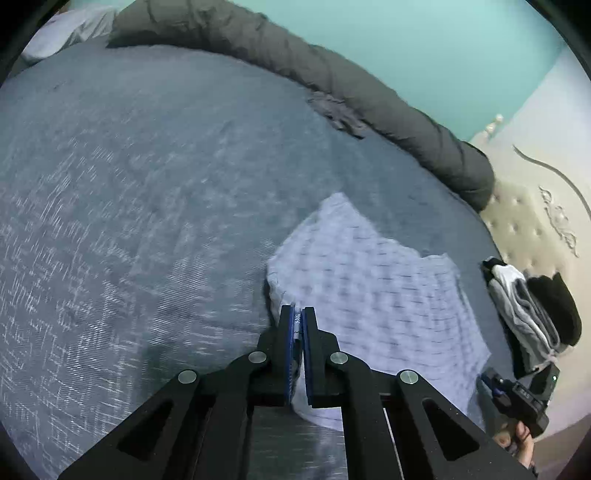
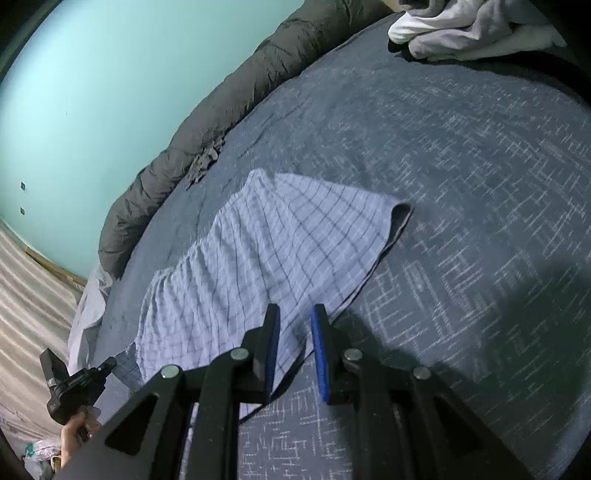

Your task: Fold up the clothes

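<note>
1. Left wrist view: left gripper point(image 1: 298, 314), jaws clenched on the near corner edge of the pale blue checked cotton cloth point(image 1: 373, 280); a strip of fabric shows between the blue pads.
2. Right wrist view: right gripper point(image 2: 295, 314), jaws released with a narrow gap, hovering at the cloth's point(image 2: 266, 243) near hem; no fabric pinched.
3. The cloth lies flat on the grey-blue patterned bed cover point(image 2: 461, 192), long axis running away from both jaws towards the rolled dark grey duvet point(image 2: 192, 122).
4. Judgement: the right hand still needs its corner before any fold forward along that axis.
5. Far: heap of white and grey garments point(image 2: 465, 29), well apart.
</note>
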